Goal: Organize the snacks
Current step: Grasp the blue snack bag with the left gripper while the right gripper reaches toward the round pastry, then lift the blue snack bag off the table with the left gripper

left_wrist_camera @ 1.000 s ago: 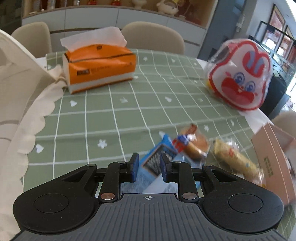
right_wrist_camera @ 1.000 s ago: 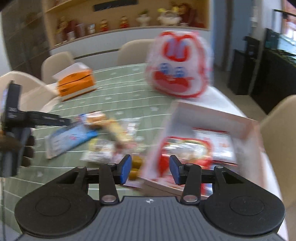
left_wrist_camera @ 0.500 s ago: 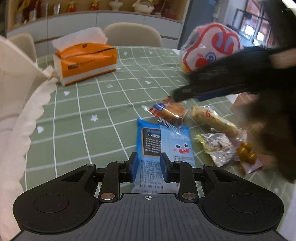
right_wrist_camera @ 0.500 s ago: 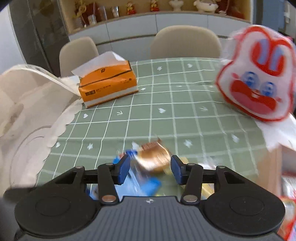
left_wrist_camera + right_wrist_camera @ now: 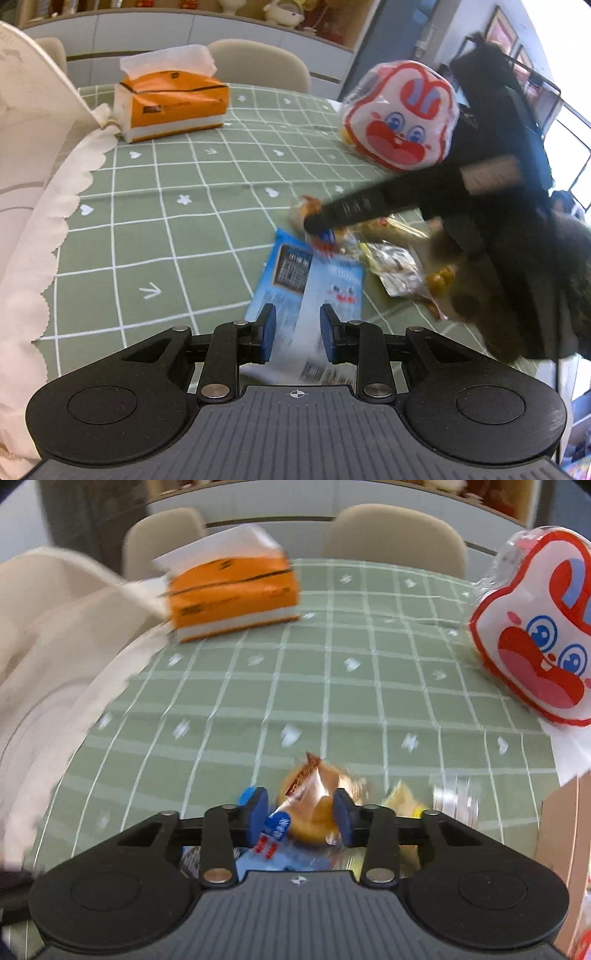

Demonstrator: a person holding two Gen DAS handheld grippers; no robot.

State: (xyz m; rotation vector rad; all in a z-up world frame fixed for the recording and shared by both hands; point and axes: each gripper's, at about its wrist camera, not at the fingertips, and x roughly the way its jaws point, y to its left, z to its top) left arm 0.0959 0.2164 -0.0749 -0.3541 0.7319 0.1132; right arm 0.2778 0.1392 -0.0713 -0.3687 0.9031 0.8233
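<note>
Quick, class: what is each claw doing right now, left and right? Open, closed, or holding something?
Left claw: open, above the blue snack packet, holding nothing.
Right claw: open around the wrapped bun, not yet clamped.

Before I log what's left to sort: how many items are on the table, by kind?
Loose snack packets: 4 (blue packet, bun packet, long yellow packet, silver packet)
Rabbit-face snack bag: 1
Tissue box: 1
Cardboard box: 1
Total: 7

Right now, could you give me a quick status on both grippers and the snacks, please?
Left gripper open over blue packet. Right gripper open, straddling wrapped bun, not clamped. Other snacks crowd beside; cardboard box at right.
</note>
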